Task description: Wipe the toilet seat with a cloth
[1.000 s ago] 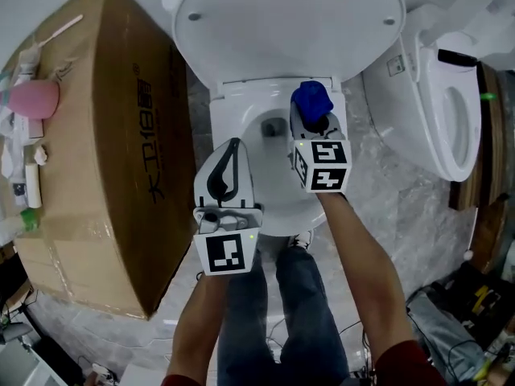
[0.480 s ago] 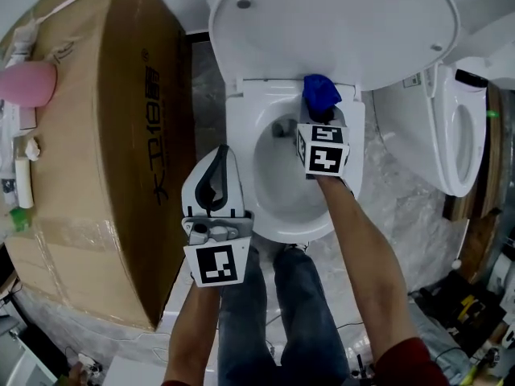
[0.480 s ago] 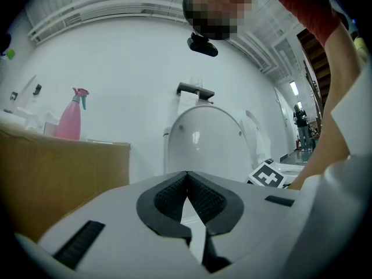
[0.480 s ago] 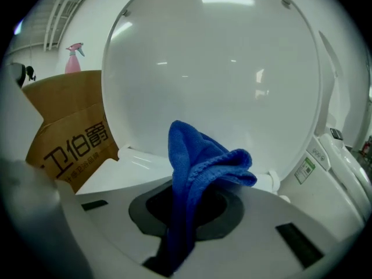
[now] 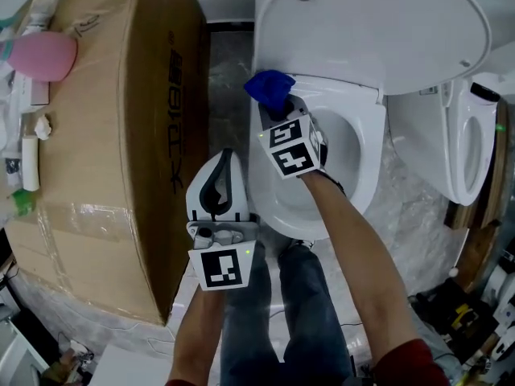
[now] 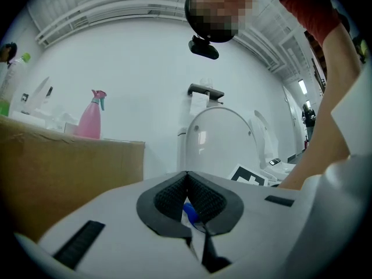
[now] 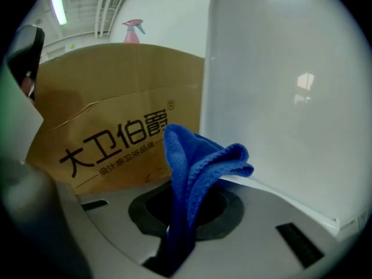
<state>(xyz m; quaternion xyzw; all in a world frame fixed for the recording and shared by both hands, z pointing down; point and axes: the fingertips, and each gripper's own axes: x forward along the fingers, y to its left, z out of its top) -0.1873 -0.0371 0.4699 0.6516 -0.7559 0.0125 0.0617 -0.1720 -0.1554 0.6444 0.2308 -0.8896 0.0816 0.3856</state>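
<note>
- Right gripper (image 5: 278,107) swept cloth (image 5: 268,87) from seat's (image 5: 375,163) rear right to rear left, upper centre of head view.
- Right jaws pinch cloth; left gripper (image 5: 228,158) closed, empty, lower centre.
- Risk: friction drags cloth out of pinch, drops into bowl (image 5: 339,147).

Surfaces and finishes
The toilet seat (image 5: 364,155) is smooth, glossy white; the blue cloth (image 5: 268,88) looks fuzzy and knitted; the box (image 5: 96,135) is matt brown cardboard.

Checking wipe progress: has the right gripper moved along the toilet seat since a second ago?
Yes: right gripper and blue cloth went left across the toilet seat's rear, toward the cardboard box.
</note>
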